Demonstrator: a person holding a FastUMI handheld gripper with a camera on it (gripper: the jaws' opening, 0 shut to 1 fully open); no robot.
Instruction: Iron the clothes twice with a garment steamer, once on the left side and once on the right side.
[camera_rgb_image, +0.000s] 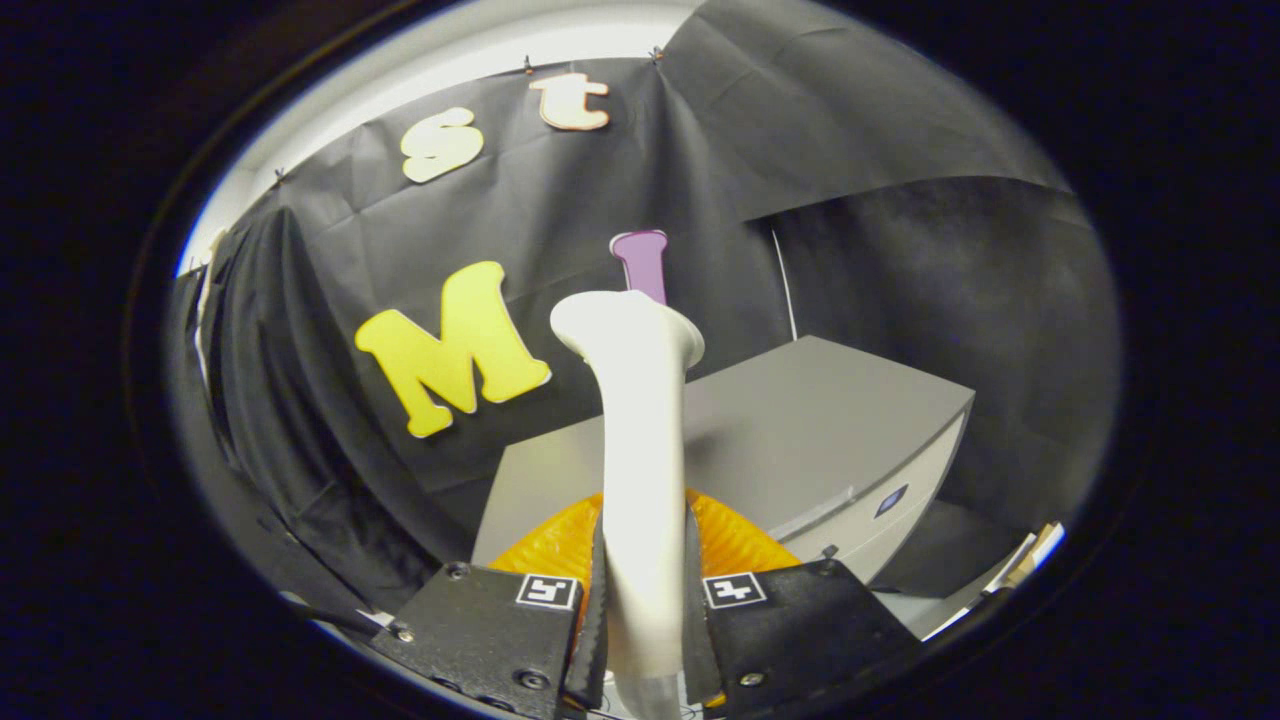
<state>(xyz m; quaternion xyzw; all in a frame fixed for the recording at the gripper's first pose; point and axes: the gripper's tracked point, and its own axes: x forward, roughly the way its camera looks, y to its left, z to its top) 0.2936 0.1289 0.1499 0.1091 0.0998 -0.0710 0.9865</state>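
My gripper (645, 580) is shut on the white garment steamer (640, 440), both fingers pressing on its slim handle. The steamer stands upright between the fingers, and its flared head (628, 325) rises ahead of them toward the black cloth wall. Dark clothes (255, 380) hang at the far left, well away from the steamer head.
A grey table (800, 420) lies beyond the fingers, to the right of the steamer. An orange ribbed object (745, 540) sits on its near part, just behind the fingers. Black cloth walls close the booth behind and to the right.
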